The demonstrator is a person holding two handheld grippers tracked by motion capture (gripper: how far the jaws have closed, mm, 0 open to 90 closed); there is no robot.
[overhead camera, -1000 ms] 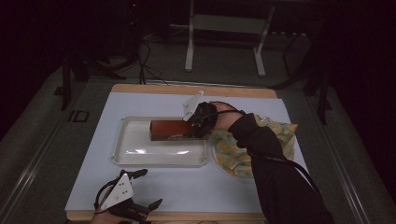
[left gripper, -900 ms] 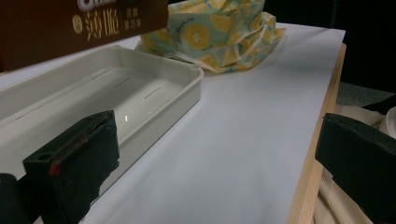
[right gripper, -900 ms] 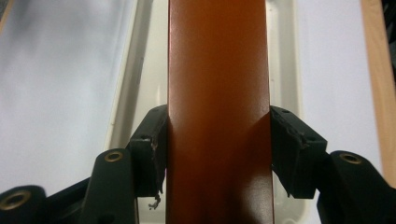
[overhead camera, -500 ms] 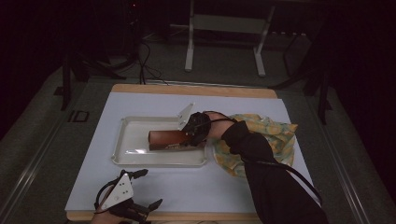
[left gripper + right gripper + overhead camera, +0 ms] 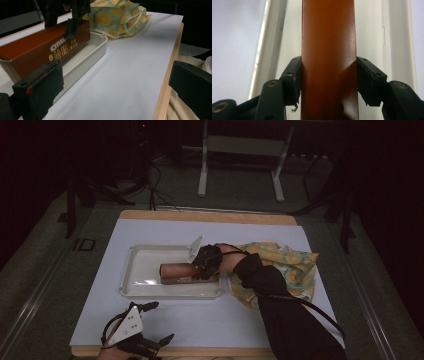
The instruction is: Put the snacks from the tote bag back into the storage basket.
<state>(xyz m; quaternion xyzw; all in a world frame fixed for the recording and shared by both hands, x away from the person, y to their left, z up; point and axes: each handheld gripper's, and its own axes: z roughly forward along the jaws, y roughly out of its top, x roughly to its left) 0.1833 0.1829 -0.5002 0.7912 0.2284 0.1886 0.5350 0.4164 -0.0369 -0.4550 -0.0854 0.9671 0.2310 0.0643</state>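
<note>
- The right tool (image 5: 202, 265) pinches one end of a long brown biscuit box (image 5: 177, 272), its jaws pressed flat against the box's two long sides, and holds it low inside the white tray (image 5: 145, 290) in the middle of the table (image 5: 225, 320).
- I'd say the step in hand is setting the box down in the tray; next the jaws need to spread and lift clear without dragging the box along.
- The left tool (image 5: 145, 330) rests at the table's near edge, jaws spread and holding nothing.
- The right gripper view shows the pads (image 5: 291, 82) clamped on the box's sides, which the high view hides under the hand.
- The left gripper view shows the box's printed side (image 5: 45, 50) tilted over the tray rim (image 5: 100, 43), the far end higher, with the yellow patterned cloth (image 5: 117, 17) just beyond.
</note>
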